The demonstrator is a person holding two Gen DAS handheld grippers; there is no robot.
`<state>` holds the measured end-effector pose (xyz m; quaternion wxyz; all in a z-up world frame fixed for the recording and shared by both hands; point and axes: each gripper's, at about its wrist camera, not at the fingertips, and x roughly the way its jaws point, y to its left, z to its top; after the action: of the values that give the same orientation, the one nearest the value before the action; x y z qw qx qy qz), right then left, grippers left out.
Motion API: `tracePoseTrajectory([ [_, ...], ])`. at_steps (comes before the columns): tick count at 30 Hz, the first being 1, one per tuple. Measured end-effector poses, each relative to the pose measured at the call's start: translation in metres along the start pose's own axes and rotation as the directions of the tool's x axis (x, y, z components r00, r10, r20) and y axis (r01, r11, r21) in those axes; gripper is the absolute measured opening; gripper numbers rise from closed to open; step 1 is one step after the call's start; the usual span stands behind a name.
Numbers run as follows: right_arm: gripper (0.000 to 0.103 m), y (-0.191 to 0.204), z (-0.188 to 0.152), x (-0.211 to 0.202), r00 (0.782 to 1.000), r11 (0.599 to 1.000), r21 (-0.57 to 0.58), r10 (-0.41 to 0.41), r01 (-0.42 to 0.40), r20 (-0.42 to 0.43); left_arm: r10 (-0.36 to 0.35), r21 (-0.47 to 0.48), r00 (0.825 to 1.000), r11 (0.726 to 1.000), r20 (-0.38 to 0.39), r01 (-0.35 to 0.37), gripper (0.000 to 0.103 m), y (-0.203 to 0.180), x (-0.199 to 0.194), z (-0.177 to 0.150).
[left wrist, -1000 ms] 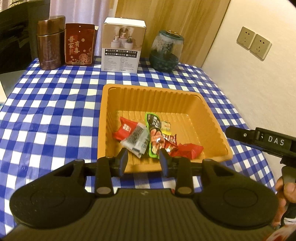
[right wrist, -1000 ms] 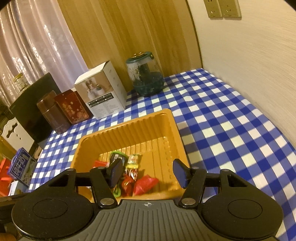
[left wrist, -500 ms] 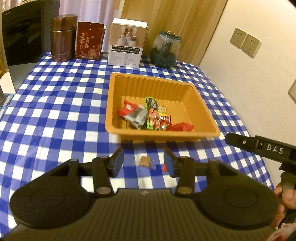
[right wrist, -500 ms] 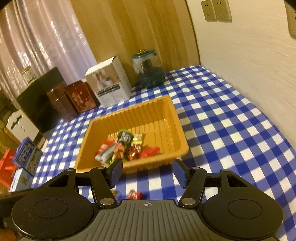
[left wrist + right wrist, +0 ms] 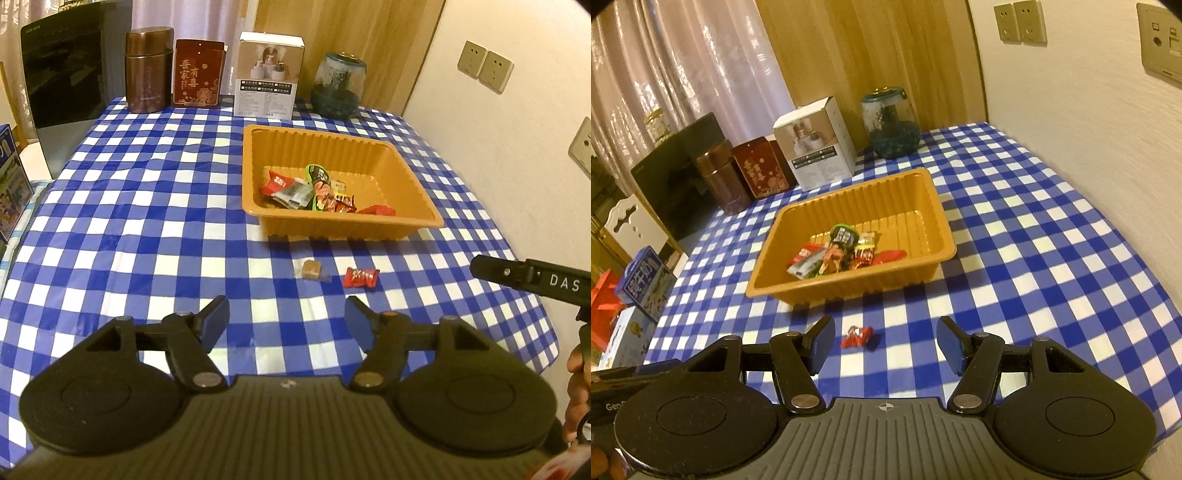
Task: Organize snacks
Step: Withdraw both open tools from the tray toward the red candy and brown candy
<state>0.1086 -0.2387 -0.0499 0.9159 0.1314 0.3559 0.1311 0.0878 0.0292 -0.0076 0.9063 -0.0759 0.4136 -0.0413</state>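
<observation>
- Both grippers have pulled back from the orange tray (image 5: 343, 225) since a second ago; it sat right at the fingertips then and now lies well ahead, and two loose sweets on the cloth have come into view.
- Left of the tray: bare blue-checked tablecloth (image 5: 147, 221).
- Behind the tray, left to right: a brown canister (image 5: 149, 70), a red tin (image 5: 199, 74), a white box (image 5: 269, 75), a green-lidded glass jar (image 5: 338, 86).
- In the tray: a small heap of wrapped snacks (image 5: 314, 192), toward its near side.
- Just in front of the tray: a brown caramel (image 5: 312, 268), and to its right a red wrapped candy (image 5: 362, 277).
- Left gripper (image 5: 287, 324): jaws opening, nothing between them, nearer the camera than both sweets.
- Right gripper (image 5: 885, 345): released and spreading slightly, holding nothing; in its own view the red candy lies on the cloth in line with the gap, nearer the left finger (image 5: 822, 343), untouched.
</observation>
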Motion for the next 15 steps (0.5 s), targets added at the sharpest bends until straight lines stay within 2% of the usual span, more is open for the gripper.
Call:
tracePoseTrajectory([
  [15,0.065,0.002,-0.020,-0.012,1.000,0.999,-0.034,-0.018,0.017,-0.022,-0.005,0.021,1.000,1.000,-0.015,0.005,0.072,-0.001,-0.008,-0.011],
])
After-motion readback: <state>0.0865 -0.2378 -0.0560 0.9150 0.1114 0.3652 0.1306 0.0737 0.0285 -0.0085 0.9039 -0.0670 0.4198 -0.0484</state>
